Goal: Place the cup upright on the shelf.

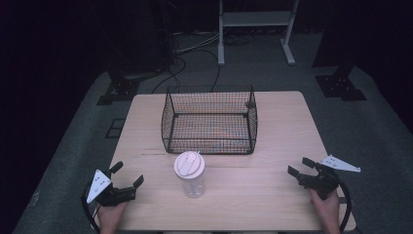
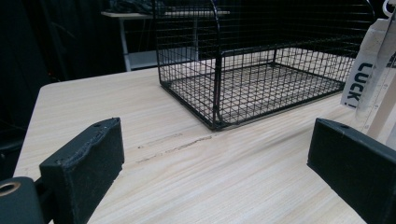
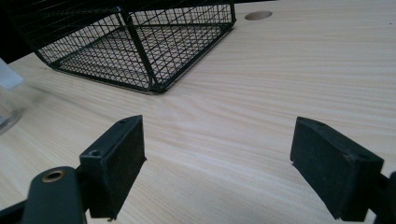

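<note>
Clear plastic cup [image 1: 190,174], white round lid, before black wire-mesh basket [image 1: 210,119]; both grippers' fingers wide apart, empty.

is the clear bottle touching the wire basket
Apart. The high view shows a strip of bare table between the clear bottle and the front wall of the wire basket.

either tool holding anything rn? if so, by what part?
Nothing held. Left tool and right tool both stand open over bare table. The cup stands between them, untouched, in front of the basket.
</note>
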